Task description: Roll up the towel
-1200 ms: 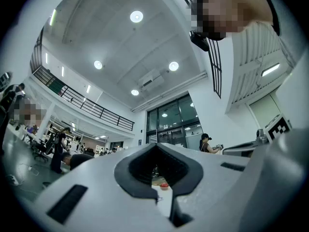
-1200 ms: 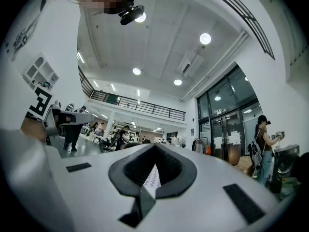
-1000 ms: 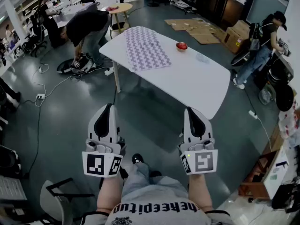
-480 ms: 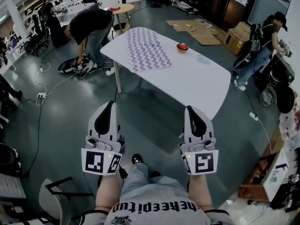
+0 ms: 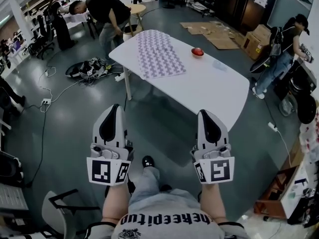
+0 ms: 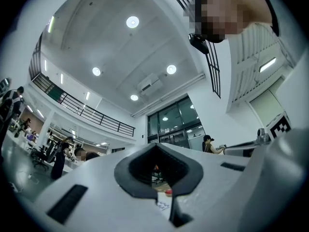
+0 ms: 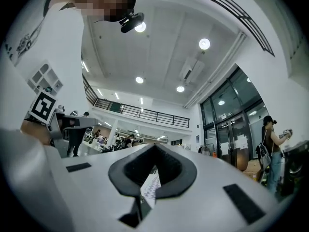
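A towel [image 5: 157,53] with a grey-and-white zigzag pattern lies flat at the far left end of a white table [image 5: 214,91]. A sliver of the towel [image 7: 150,185] shows through the right gripper's jaw window. My left gripper [image 5: 116,108] and right gripper [image 5: 203,114] are held side by side over the floor, well short of the table. Both are shut with nothing in them and point up and forward toward the table.
A red bowl [image 5: 197,51] sits on the table beyond the towel. A person [image 5: 107,11] bends by the table's far left corner; another person [image 5: 284,49] stands at right near cardboard boxes [image 5: 256,36]. Cables [image 5: 92,68] litter the floor at left. A chair [image 5: 62,210] stands behind my left arm.
The table and towel have drawn slightly closer and lower in the head view. The person at the far left corner has straightened and shifted right. Both grippers stay shut.
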